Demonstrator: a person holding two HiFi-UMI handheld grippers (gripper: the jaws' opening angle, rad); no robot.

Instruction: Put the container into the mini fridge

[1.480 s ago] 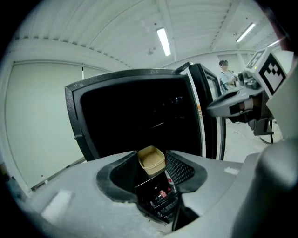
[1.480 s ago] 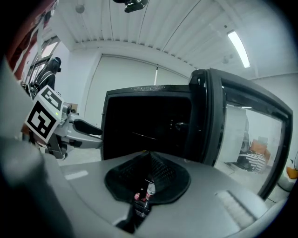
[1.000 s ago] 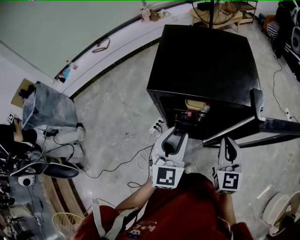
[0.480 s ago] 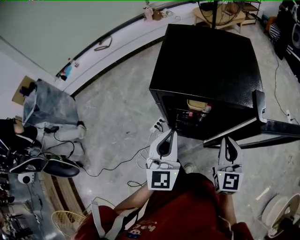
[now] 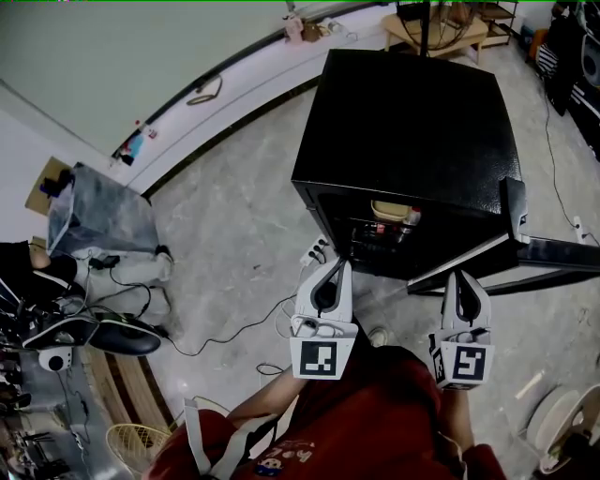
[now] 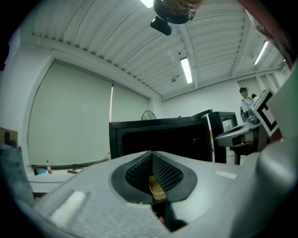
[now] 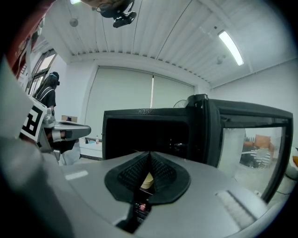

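The black mini fridge point(image 5: 412, 112) stands on the floor with its door point(image 5: 525, 248) swung open to the right. Inside, on the upper shelf, sits the container point(image 5: 389, 209), pale with a yellowish lid, and a bottle stands next to it. My left gripper point(image 5: 336, 267) hovers just outside the opening, below the container, shut and empty. My right gripper point(image 5: 464, 278) hangs beside it under the door, also shut with nothing held. In the left gripper view the container point(image 6: 156, 188) shows past the closed left gripper point(image 6: 151, 155). In the right gripper view the right gripper point(image 7: 149, 155) is closed before the fridge point(image 7: 153, 135).
A power strip point(image 5: 314, 251) and cables point(image 5: 234, 328) lie on the floor left of the fridge. A grey covered box point(image 5: 98, 216) and a chair base point(image 5: 103, 337) are further left. A fan stand point(image 5: 422, 23) is behind the fridge.
The left gripper's jaws, open a second ago, have closed on nothing. That gripper has drawn back slightly from the fridge opening. The right gripper has barely moved.
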